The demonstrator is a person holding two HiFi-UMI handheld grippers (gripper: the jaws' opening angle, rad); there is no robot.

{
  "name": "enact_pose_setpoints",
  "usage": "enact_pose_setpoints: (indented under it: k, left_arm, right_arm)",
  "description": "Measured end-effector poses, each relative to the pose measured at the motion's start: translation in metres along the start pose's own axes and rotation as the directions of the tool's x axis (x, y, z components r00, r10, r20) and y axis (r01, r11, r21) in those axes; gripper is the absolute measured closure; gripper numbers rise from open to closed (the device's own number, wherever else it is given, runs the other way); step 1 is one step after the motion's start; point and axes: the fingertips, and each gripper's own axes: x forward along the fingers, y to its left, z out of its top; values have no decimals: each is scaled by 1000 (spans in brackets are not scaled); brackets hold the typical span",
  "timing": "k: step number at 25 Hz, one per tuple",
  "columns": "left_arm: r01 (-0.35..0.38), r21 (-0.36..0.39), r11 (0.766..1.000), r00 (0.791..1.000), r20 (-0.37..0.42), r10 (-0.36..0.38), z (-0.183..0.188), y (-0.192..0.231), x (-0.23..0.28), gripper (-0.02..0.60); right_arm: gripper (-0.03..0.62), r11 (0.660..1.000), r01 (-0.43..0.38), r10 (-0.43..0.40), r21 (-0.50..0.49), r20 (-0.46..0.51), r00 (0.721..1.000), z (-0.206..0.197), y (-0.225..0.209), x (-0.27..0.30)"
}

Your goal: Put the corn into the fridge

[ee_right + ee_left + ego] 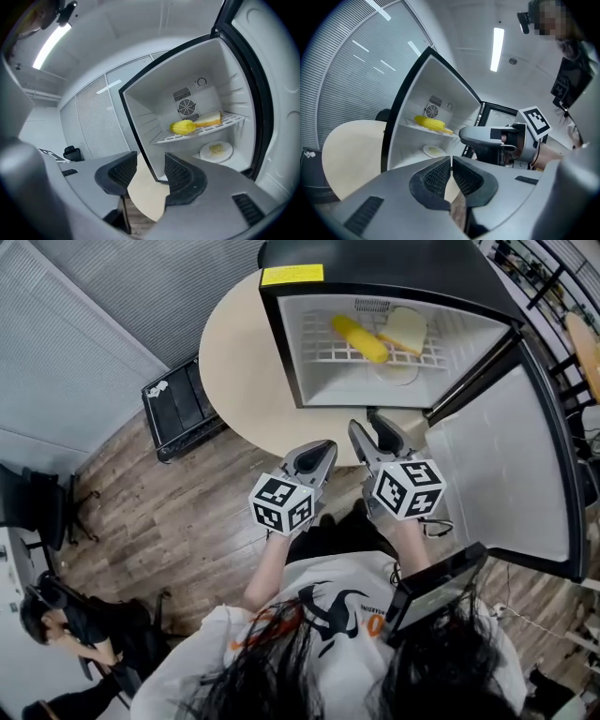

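The yellow corn (359, 338) lies on the wire shelf of the open mini fridge (281, 343), next to a slice of bread (405, 329). In the left gripper view the corn (430, 123) sits above a small plate (433, 151); in the right gripper view the corn (183, 126) and the bread (208, 120) share the shelf. Both grippers hang in front of the fridge, apart from it. My left gripper (324, 448) (451, 161) is shut and empty. My right gripper (367, 425) (151, 164) stands open, nothing between its pads.
The fridge stands on a round beige table (234, 352), and its door (506, 465) is swung wide open to the right. A black cart (178, 409) stands on the wooden floor at the left. A person (56, 624) sits at the lower left.
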Motion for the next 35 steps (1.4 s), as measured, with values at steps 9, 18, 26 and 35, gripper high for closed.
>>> enact_pose_setpoints:
  k: [9,18,26,35]
  left_arm:
    - [-12,19,1000,999,34,12,9,-16,-5,568]
    - [-64,38,997,996,64,61,4,-65,-8,568]
    - [-146,38,989,986,81,143,-18,-112,-27,568]
    - [-215,15,976,973,89,213,-57,-166,-55,568]
  right_arm:
    - [447,999,23,-23,-27,-7,1000,-6,-1,-18]
    - [528,1000,-17,17,-26,-7,1000,-11,-8,-69]
    - [543,994,-101,99,-41,-55,994,-36,-2,-114]
    - [543,980,-181,166,-83,-162,973,-78,16,-167]
